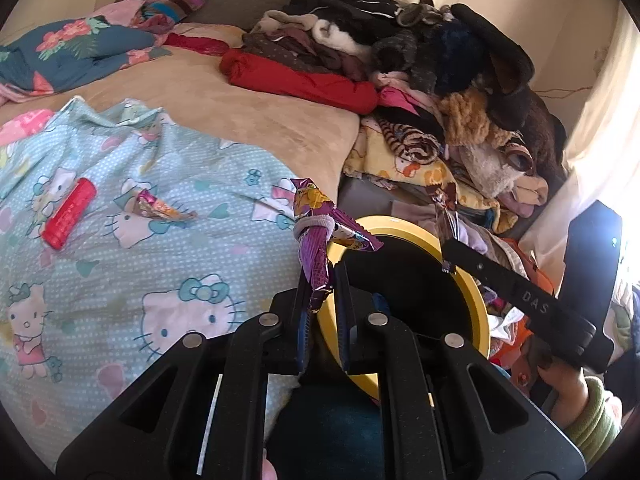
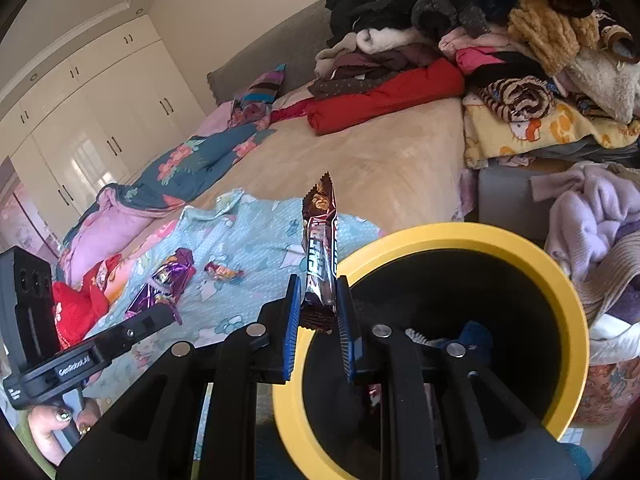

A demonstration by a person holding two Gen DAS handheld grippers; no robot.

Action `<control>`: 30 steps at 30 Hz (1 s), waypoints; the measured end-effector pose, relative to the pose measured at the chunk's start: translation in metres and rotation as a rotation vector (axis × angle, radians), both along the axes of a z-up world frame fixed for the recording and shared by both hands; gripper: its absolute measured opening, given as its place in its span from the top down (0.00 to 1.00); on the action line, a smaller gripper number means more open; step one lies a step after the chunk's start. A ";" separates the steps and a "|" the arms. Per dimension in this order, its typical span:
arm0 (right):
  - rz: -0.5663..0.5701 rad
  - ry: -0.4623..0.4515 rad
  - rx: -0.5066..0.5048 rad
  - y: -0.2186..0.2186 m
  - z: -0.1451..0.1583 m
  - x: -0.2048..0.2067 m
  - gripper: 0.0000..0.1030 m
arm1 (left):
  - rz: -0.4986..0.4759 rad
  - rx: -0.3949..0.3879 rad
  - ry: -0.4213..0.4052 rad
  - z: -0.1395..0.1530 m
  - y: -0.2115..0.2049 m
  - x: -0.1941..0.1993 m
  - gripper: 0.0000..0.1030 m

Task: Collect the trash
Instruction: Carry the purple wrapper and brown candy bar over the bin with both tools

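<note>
My left gripper [image 1: 320, 284] is shut on a purple snack wrapper [image 1: 316, 236] with a grey band around it, held at the near rim of a yellow bin [image 1: 400, 226]. My right gripper [image 2: 318, 304] is shut on a brown chocolate bar wrapper [image 2: 320, 248], which stands upright just left of the yellow bin's [image 2: 472, 236] rim. Each gripper shows in the other view: the right gripper [image 1: 448, 250] with its brown wrapper [image 1: 446, 208] over the bin's far rim, and the left gripper [image 2: 166, 314] with the purple wrapper [image 2: 168, 276]. A crumpled wrapper [image 1: 158, 205] [image 2: 223, 272] lies on the cartoon-cat sheet [image 1: 180, 184].
A red tube [image 1: 70, 212] lies on the sheet at the left. Piled clothes [image 1: 400, 52] and a plush toy [image 1: 504, 164] crowd the bed's right side. Lilac knitwear [image 2: 592, 216] sits beside the bin. White wardrobes [image 2: 100, 120] stand behind. A hand [image 1: 564, 384] grips the right tool.
</note>
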State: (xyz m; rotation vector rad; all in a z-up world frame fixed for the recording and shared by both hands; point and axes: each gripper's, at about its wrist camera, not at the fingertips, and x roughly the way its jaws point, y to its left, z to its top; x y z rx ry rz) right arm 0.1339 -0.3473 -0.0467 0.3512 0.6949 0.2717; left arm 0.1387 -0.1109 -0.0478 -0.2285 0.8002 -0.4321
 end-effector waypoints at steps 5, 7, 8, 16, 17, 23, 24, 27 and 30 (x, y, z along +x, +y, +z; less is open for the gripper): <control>-0.023 -0.014 -0.022 -0.008 0.004 -0.001 0.83 | -0.037 0.003 -0.005 0.001 -0.015 -0.005 0.94; -0.033 -0.018 -0.027 -0.012 0.005 -0.002 0.83 | -0.053 0.007 -0.008 0.001 -0.021 -0.007 0.94; -0.036 -0.019 -0.027 -0.014 0.005 -0.002 0.83 | -0.060 0.008 -0.008 0.001 -0.023 -0.008 0.94; -0.072 -0.018 -0.033 -0.027 0.002 -0.003 0.83 | -0.115 0.025 -0.012 0.000 -0.046 -0.014 0.94; -0.076 -0.017 -0.033 -0.029 0.002 -0.004 0.83 | -0.123 0.028 -0.012 -0.001 -0.049 -0.015 0.94; -0.103 0.003 -0.030 -0.041 -0.005 -0.003 0.83 | -0.152 0.043 -0.007 -0.006 -0.062 -0.018 0.94; -0.108 0.005 -0.030 -0.043 -0.006 -0.003 0.83 | -0.156 0.046 -0.005 -0.007 -0.064 -0.018 0.94; -0.122 0.016 -0.027 -0.049 -0.009 -0.003 0.83 | -0.167 0.052 -0.002 -0.010 -0.069 -0.019 0.94; -0.135 0.029 -0.023 -0.056 -0.014 -0.003 0.83 | -0.178 0.060 0.004 -0.013 -0.075 -0.019 0.94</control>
